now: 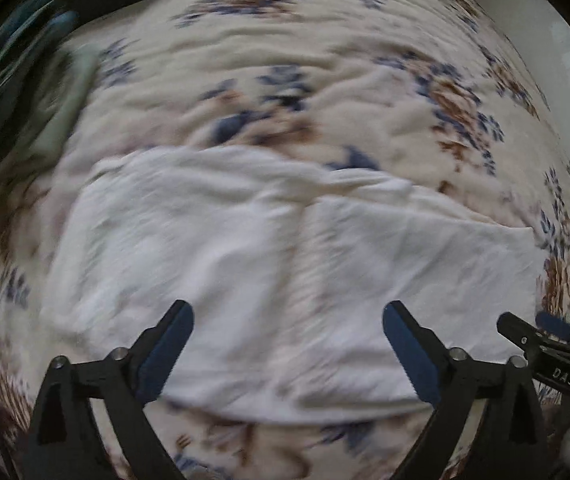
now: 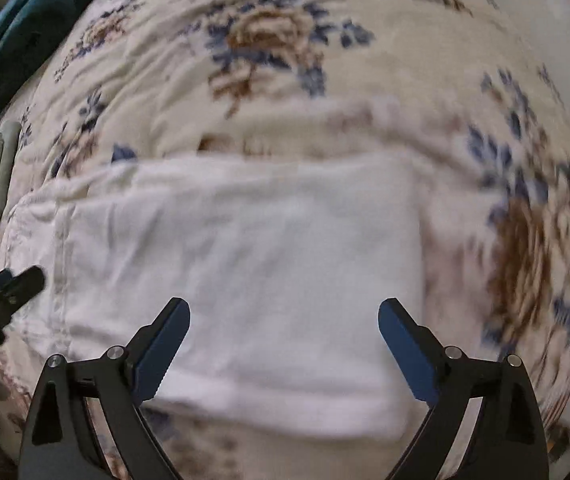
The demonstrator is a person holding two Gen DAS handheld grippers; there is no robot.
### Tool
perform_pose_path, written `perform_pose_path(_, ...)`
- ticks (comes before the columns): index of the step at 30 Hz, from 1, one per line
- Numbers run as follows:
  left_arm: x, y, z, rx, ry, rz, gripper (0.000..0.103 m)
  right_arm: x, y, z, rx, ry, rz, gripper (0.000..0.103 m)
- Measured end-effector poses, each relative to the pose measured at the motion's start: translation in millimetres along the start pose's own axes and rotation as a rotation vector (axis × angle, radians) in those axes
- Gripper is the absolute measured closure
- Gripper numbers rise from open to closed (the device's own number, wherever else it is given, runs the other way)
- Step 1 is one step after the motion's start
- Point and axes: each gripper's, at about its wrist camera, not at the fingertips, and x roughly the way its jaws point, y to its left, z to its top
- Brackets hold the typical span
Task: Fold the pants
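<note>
White pants, folded into a compact rectangle, lie flat on a bed's floral blanket; the left gripper and right gripper hang above them pointing down, each with jaws spread wide and holding nothing. The fold looks close to finished, but the soft, rumpled blanket could let the layers slip askew; a low fingertip snagging the top layer would pull it open.
</note>
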Motion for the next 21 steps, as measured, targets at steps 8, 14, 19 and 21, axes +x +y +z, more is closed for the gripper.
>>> perform_pose_path(8, -3.8, 114.2, -36.6, -0.258, 0.02, 0.029, 0.002, -7.8, 27.5, -44.8, 0.06, 0.007, -0.036, 0.006)
perform_pose_path(14, 15.4, 173.4, -61.0, -0.482, 0.035, -0.072, 0.003, -8.3, 48.9, -57.2, 0.076, 0.017, -0.038, 0.005)
perform_pose_path(19, 50.4, 216.0, -83.9, -0.814, 0.044, -0.363, 0.003, 3.5, 52.8, -63.3, 0.143, 0.061, 0.013, 0.005)
perform_pose_path(21, 70.1, 226.2, -89.8, -0.918, 0.041, -0.471, 0.003, 12.4, 51.4, -65.9, 0.187, 0.087, 0.034, 0.005)
